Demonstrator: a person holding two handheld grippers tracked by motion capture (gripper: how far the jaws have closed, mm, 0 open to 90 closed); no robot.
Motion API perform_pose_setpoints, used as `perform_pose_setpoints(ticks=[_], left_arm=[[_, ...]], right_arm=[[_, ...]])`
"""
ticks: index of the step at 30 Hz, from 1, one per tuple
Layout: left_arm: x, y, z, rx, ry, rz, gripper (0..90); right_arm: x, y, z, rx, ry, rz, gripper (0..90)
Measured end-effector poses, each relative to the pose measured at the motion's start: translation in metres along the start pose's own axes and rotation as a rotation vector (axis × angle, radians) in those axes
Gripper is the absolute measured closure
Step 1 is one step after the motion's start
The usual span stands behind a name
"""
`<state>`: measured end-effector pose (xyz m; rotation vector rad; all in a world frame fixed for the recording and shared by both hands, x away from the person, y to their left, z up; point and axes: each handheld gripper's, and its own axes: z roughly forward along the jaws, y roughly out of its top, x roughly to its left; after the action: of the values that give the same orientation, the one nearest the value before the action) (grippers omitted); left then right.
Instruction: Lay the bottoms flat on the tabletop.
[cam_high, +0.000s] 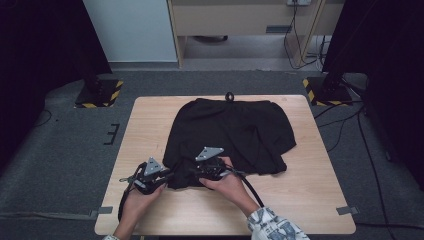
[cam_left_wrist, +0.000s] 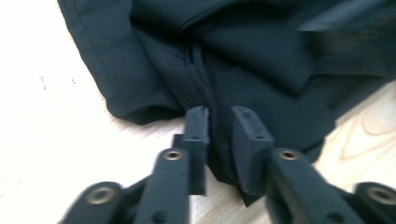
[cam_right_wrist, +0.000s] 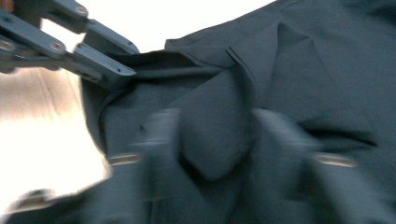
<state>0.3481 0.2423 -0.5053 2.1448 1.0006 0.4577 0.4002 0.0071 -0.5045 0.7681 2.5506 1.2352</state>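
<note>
Jaws of the left gripper stand a little apart with a fold of the black garment between them; whether they pinch it I cannot tell. The right gripper is blurred, cloth bunched between its jaws, grip unclear. The garment lies spread on the wooden table

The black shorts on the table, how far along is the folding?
Done: the black shorts lie spread on the wooden table, their right side already doubled over.
In hand: the left gripper has a fold of cloth at the near corner between its jaws; the right gripper works the near hem beside it.
Left: probably the remaining folds; no compact stack yet.
</note>
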Motion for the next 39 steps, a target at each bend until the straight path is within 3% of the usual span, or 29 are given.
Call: perform_pose_setpoints(ticks=[1,4,7,9,10,13,14,15,16,17,21,23,27,30,31,34,36,37,38,39], left_arm=[[0.000,-0.001,-0.003,0.007,0.004,0.012,83.0],[0.002,-0.002,-0.007,0.011,0.007,0.008,83.9],[0.005,-0.002,-0.011,-0.007,0.042,0.025,77.9],[0.008,-0.002,-0.015,-0.046,0.071,0.045,65.0],[0.011,-0.002,-0.018,-0.069,0.091,0.046,65.0],[0.023,-0.006,-0.027,-0.132,0.108,-0.010,57.8],[0.023,-0.006,-0.027,-0.132,0.108,-0.010,56.5],[0.028,-0.009,-0.027,-0.139,0.113,-0.047,54.7],[0.028,-0.009,-0.027,-0.139,0.113,-0.047,54.8],[0.028,-0.010,-0.025,-0.132,0.117,-0.052,54.7],[0.025,-0.008,-0.020,-0.123,0.118,-0.036,52.9],[0.022,-0.005,-0.018,-0.137,0.109,-0.024,49.3],[0.010,0.007,-0.008,-0.155,0.074,0.037,43.1],[0.005,0.013,-0.002,-0.156,0.065,0.046,39.5],[0.002,0.021,-0.001,-0.163,0.058,0.048,38.1],[0.001,0.030,-0.003,-0.182,0.069,0.040,37.6],[-0.002,0.038,-0.005,-0.226,0.034,0.019,37.7],[-0.007,0.046,-0.002,-0.237,-0.030,0.015,37.8],[-0.007,0.046,-0.002,-0.237,-0.030,0.015,37.8],[-0.014,0.048,0.006,-0.217,-0.036,0.047,37.6]], right_arm=[[0.003,0.000,0.002,0.012,-0.006,-0.013,85.9],[0.004,-0.003,-0.003,0.012,-0.004,-0.021,89.5],[0.001,-0.011,-0.019,0.006,-0.011,-0.025,89.8],[-0.007,-0.023,-0.042,-0.003,-0.031,-0.017,89.9],[-0.007,-0.023,-0.042,-0.003,-0.031,-0.017,89.9],[-0.023,-0.043,-0.069,-0.006,-0.067,0.016,89.8],[-0.023,-0.043,-0.069,-0.006,-0.067,0.016,89.8],[-0.032,-0.053,-0.081,-0.010,-0.089,0.034,89.8],[-0.032,-0.053,-0.081,-0.010,-0.089,0.034,89.8],[-0.041,-0.062,-0.092,-0.019,-0.116,0.053,89.8],[-0.054,-0.075,-0.106,-0.046,-0.145,0.098,89.7],[-0.061,-0.080,-0.113,-0.050,-0.132,0.125,89.2],[-0.055,-0.081,-0.110,-0.058,-0.107,0.114,87.8],[-0.049,-0.079,-0.108,-0.079,-0.082,0.115,88.4],[-0.042,-0.073,-0.106,-0.082,-0.073,0.083,88.9],[-0.035,-0.067,-0.106,-0.094,-0.053,0.068,89.2],[-0.024,-0.058,-0.105,-0.109,-0.022,0.041,89.2],[-0.015,-0.053,-0.101,-0.115,0.004,0.025,89.1],[-0.015,-0.053,-0.101,-0.115,0.004,0.025,89.1],[-0.006,-0.049,-0.091,-0.109,0.025,0.018,88.9]])
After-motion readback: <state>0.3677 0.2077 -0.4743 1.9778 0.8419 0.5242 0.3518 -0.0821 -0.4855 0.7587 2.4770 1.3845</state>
